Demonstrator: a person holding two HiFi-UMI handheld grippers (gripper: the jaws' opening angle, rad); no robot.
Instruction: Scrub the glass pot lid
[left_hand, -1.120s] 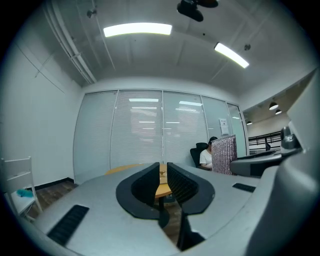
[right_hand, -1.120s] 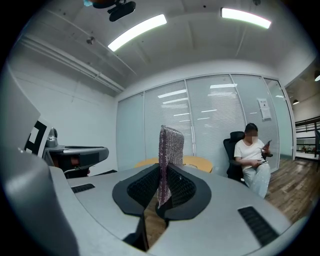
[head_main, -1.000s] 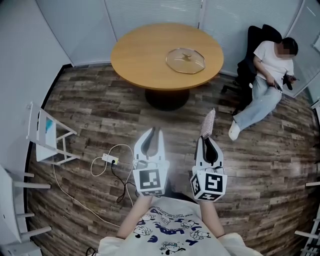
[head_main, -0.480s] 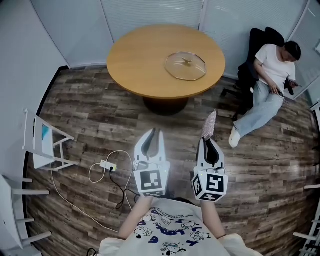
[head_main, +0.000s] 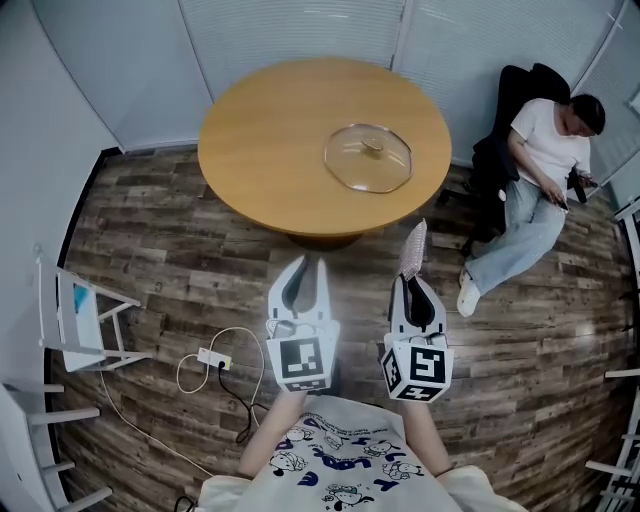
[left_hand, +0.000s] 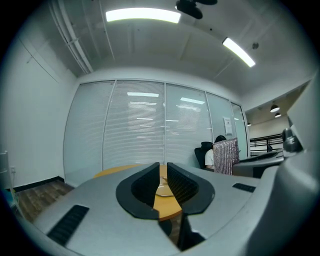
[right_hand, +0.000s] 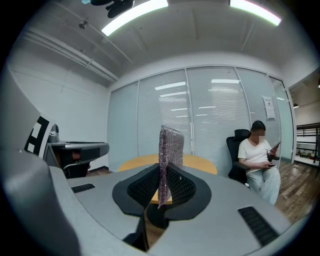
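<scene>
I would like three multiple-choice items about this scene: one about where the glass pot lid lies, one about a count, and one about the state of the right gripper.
1. Where does the glass pot lid lie?
A. in a sink
B. on the round table
C. on a stove

2. How many things lie on the table?
A. one
B. two
C. three

3. What is the state of the right gripper?
A. open and empty
B. shut on the lid's knob
C. shut on a scrubbing pad

Answers:
1 B: the lid rests on the tabletop, toward its right side in the head view.
2 A: the lid is alone on the tabletop.
3 C: in the right gripper view the jaws close on the sparkly pad, which stands upright between them.
</scene>
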